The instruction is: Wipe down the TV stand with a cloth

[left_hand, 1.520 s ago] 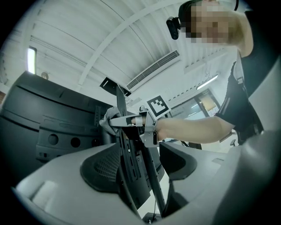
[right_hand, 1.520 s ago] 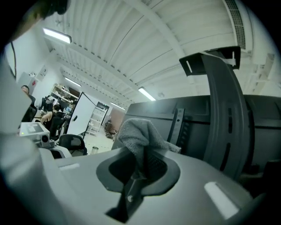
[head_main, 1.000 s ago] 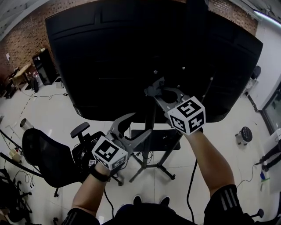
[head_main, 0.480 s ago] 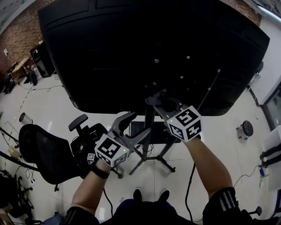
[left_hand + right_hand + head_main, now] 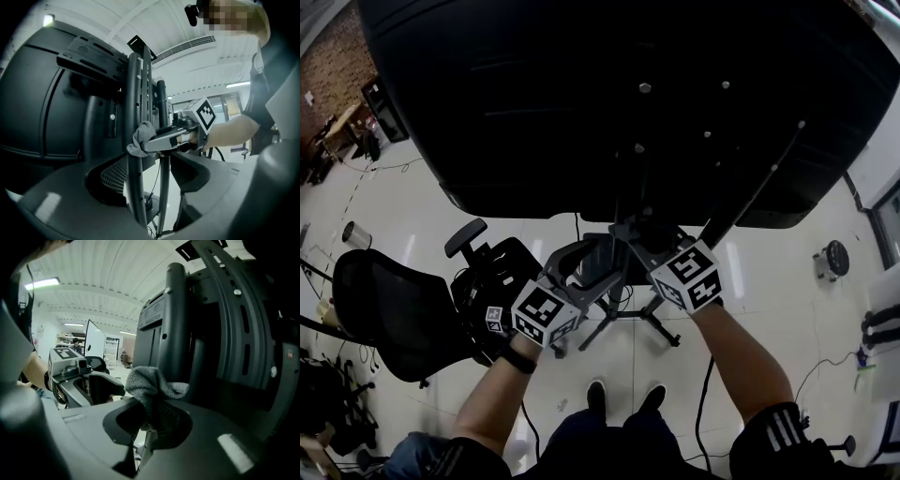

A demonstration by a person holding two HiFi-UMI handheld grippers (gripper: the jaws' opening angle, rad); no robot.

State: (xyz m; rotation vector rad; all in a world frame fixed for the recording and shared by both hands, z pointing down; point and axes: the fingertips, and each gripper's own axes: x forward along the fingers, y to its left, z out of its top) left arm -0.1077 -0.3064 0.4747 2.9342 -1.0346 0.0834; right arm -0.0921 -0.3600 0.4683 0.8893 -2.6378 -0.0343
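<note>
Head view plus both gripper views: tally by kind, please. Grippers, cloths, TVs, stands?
Grippers: 2 (left gripper, right gripper)
Cloth: 1, in the right jaws
TV: 1
TV stand: 1
Total: 5

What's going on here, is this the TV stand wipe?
Yes, mid-wipe. A person stands behind the TV with a gripper in each hand. The right gripper is shut on a grey cloth and holds it against the stand's black upright post. The left gripper is open, and the post rises through the gap between its jaws. Whether they touch the post can't be told.
</note>
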